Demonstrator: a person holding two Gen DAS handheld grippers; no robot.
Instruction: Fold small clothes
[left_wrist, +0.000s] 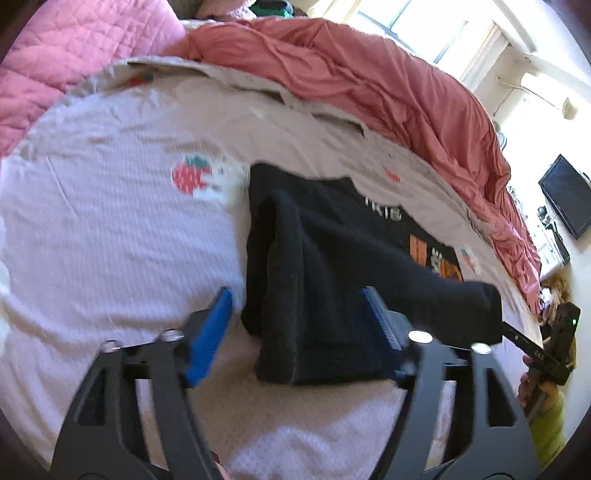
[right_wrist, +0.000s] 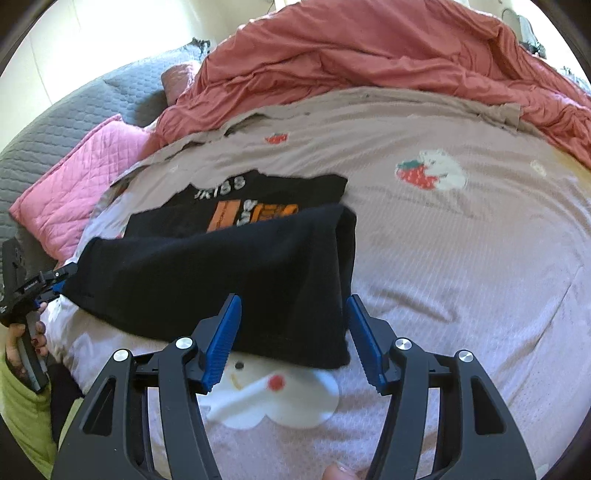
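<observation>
A black T-shirt (left_wrist: 332, 258) (right_wrist: 221, 266) with an orange and white print (right_wrist: 251, 214) lies on the bed, its near half folded over the printed front. My left gripper (left_wrist: 299, 325) is open. Its blue pads (left_wrist: 218, 332) stand either side of the shirt's near left corner, and the left one is clear of the cloth. My right gripper (right_wrist: 293, 345) is open too, its jaws flanking the near right corner of the fold without pinching it. In the left wrist view the fold's far end (left_wrist: 480, 306) covers the right gripper's tips.
The bed has a pale pink sheet (right_wrist: 461, 258) printed with strawberries. A bunched salmon duvet (left_wrist: 369, 81) runs along the far side. A pink quilted pillow (right_wrist: 74, 184) and a grey quilt (right_wrist: 74, 110) lie at the left. A dark screen (left_wrist: 565, 195) hangs on the far wall.
</observation>
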